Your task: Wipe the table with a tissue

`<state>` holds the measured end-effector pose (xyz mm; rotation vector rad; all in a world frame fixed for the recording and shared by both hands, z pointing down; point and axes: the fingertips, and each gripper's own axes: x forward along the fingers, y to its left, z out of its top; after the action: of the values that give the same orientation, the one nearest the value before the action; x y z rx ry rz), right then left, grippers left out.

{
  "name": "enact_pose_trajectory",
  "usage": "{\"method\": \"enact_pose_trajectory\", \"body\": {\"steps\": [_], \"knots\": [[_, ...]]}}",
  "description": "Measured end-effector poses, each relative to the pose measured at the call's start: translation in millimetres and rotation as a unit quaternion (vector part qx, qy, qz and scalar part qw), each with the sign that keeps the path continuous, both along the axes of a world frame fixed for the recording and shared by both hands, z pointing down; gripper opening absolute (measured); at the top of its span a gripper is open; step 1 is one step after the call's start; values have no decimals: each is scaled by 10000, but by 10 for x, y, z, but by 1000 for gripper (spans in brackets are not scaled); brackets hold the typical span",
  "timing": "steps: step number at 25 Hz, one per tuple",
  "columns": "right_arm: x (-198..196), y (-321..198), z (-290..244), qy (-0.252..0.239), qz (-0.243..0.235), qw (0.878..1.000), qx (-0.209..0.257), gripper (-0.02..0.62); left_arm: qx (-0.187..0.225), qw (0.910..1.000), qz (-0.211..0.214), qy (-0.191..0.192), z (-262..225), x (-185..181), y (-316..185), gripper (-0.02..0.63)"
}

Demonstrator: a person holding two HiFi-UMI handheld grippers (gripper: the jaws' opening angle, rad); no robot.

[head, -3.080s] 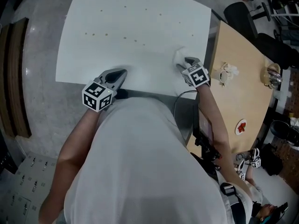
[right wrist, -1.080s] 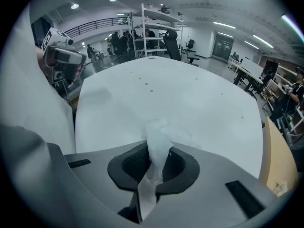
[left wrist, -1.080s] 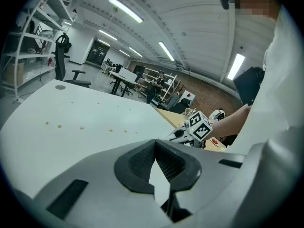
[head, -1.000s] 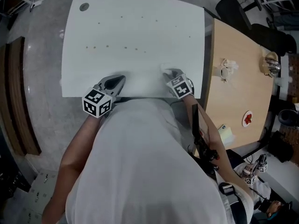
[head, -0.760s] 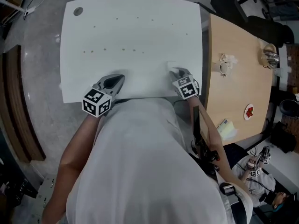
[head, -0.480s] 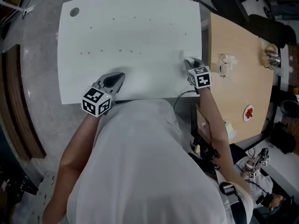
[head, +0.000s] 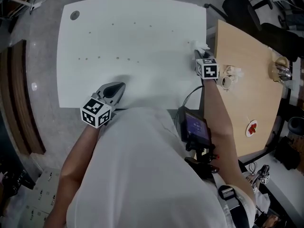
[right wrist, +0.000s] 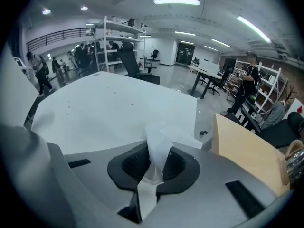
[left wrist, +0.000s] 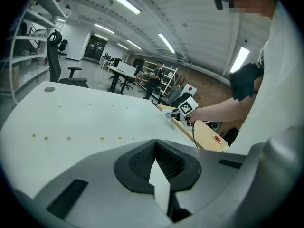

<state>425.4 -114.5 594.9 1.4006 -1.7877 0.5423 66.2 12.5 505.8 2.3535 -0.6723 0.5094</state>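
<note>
Tissue (head: 201, 46): crumpled and white, at the desk's right edge about midway along it, sticking out of the right claw.
Right claw (head: 198, 52): clenched on the tissue, tilted down toward the desk.
Desk (head: 142, 75): white, with small brown spots (head: 99, 58) across its far half.
Left claw (head: 116, 87): clenched, nothing clearly held, at the near edge, well apart from the tissue.

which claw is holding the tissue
The right claw, at the right edge of the white table beside the wooden table, pinches the tissue; the left claw holds nothing.
</note>
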Motion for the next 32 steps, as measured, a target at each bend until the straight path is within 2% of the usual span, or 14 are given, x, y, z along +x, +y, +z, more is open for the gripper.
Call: {"method": "enact_pose_trajectory", "body": {"steps": [5, 8, 14, 20, 22, 25, 26, 27, 30, 32], "knots": [[110, -288, 103, 509, -454, 9976, -108, 46, -24, 9998, -165, -146, -5, 46, 7, 8], [100, -352, 221, 930, -856, 9911, -419, 44, -60, 9995, -230, -198, 17, 92, 57, 8], [-124, -393, 259, 1130, -1393, 9807, -773, 38, -103, 9991, -346, -243, 9, 58, 133, 8], [-440, -186, 320, 1539, -2565, 9464, -1218, 35, -84, 9993, -274, -231, 27, 102, 104, 8], [-546, -64, 319, 1463, -2892, 9367, -1326, 35, -85, 9994, -238, -220, 17, 144, 96, 8], [-742, 197, 314, 1066, -3373, 9216, -1597, 35, -108, 9995, -211, -220, 4, 179, 112, 8], [-780, 252, 304, 903, -3401, 9216, -1638, 36, -113, 9995, -211, -228, 2, 180, 122, 8], [-781, 260, 289, 748, -3299, 9274, -1595, 36, -116, 9994, -218, -236, 0, 174, 130, 8], [-541, 4, 251, 282, -2310, 9656, -1159, 37, -123, 9992, -286, -263, 6, 129, 130, 8], [-277, -222, 233, 202, -1606, 9819, -988, 37, -131, 9989, -348, -295, 13, 94, 135, 8]]}}
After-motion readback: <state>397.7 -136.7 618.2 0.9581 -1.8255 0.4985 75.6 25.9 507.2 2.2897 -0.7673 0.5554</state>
